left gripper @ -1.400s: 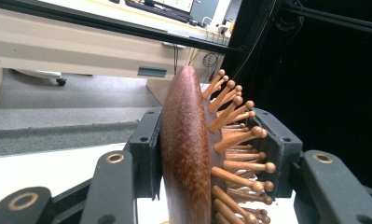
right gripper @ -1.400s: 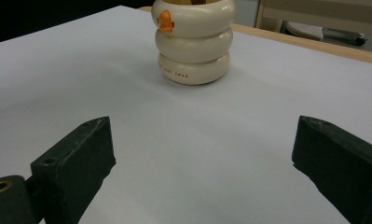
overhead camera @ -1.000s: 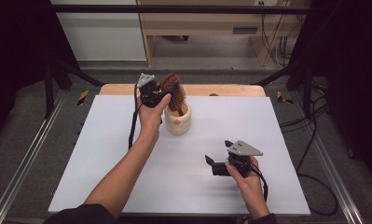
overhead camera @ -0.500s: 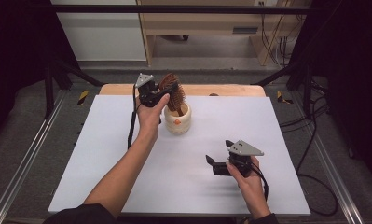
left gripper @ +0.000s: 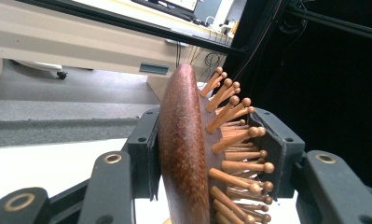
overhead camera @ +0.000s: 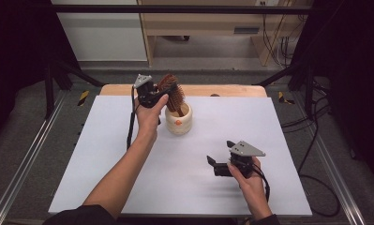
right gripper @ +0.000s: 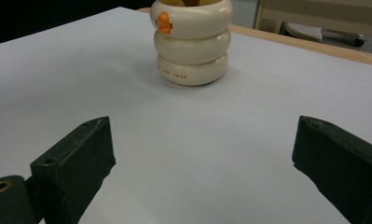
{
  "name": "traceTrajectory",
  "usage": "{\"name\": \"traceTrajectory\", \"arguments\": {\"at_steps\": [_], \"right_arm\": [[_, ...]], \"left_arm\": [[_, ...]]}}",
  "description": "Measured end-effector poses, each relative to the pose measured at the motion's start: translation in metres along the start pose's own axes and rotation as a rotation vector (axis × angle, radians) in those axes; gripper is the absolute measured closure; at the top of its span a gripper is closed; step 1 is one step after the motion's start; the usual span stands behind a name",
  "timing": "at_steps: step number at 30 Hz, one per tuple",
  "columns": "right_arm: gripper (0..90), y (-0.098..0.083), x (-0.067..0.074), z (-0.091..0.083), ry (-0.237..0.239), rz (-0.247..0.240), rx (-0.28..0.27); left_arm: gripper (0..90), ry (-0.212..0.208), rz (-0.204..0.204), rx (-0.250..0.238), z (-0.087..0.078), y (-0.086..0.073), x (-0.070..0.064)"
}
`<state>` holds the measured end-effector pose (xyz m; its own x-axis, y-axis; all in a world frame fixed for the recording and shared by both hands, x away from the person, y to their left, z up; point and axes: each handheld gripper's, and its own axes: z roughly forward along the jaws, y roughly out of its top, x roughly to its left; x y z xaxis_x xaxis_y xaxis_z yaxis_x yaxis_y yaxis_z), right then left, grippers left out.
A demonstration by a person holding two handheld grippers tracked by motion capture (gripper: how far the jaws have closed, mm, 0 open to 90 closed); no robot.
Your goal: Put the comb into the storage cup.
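Observation:
A brown wooden hairbrush (overhead camera: 170, 91) stands with its handle down in a cream ringed cup (overhead camera: 178, 120) near the table's far edge. My left gripper (overhead camera: 153, 95) is shut on the brush head; in the left gripper view one pad lies on the smooth back of the hairbrush (left gripper: 183, 154) and the other on its wooden pins. My right gripper (overhead camera: 213, 165) rests low on the white table (overhead camera: 269, 122) at the near right, open and holding nothing. In the right gripper view the cup (right gripper: 193, 42), with an orange mark on its rim, stands ahead of the spread jaws.
A wooden strip (overhead camera: 231, 90) runs along the table's far edge. Metal rails (overhead camera: 30, 154) flank the table on both sides, cables (overhead camera: 311, 154) trail at the right, and a wooden bench (overhead camera: 208, 23) stands beyond.

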<state>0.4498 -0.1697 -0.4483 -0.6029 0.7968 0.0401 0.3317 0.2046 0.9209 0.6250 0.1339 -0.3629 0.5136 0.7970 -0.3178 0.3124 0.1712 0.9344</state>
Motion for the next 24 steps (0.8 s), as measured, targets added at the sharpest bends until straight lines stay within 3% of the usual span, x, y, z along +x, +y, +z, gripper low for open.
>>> {"name": "traceTrajectory", "arguments": {"at_steps": [24], "right_arm": [[5.7, 0.000, 0.001, 0.001, 0.005, 0.000, 0.004]], "left_arm": [[46.0, 0.018, -0.033, -0.001, -0.002, -0.002, 0.011]]}}
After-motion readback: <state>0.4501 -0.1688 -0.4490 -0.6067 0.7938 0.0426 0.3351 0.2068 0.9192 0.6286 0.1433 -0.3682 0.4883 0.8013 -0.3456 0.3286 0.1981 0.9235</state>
